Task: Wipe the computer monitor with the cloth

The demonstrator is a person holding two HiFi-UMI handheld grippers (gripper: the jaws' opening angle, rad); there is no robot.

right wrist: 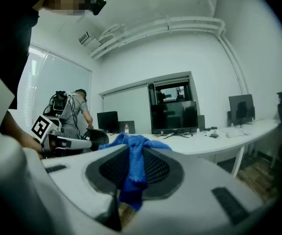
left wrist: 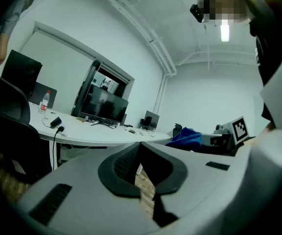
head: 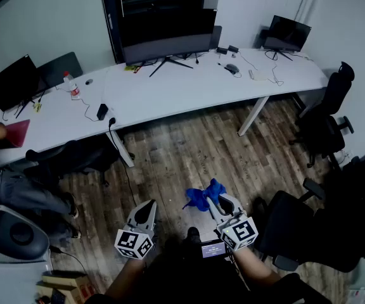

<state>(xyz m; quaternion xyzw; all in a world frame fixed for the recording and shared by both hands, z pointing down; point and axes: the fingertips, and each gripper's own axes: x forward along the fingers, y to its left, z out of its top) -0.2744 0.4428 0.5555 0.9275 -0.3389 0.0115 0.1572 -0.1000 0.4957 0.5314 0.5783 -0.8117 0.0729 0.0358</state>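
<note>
- The soft blue knitted cloth (right wrist: 132, 166) sits bunched between the fingers of the right gripper (head: 215, 199), which are clamped on its middle; loose folds bulge above the pads and a tail hangs below
- It looks light and limp, so it should follow the gripper freely, though the hanging tail could drag or slip; the hold on the bunched middle seems firm enough for pressing it flat on a screen
- The left gripper (left wrist: 140, 150) has its fingers together on nothing
- The wide dark computer monitor (head: 166, 42) stands on the long white curved surface (head: 189, 87), well apart from both grippers, across bare wooden floor (head: 189, 151)
- The screen is probably fragile and easy to rock on its spread stand, so light pressure suits it
- Black office chairs (head: 325, 122) crowd the right side; the way straight ahead looks open, with cables lying near the monitor's foot
</note>
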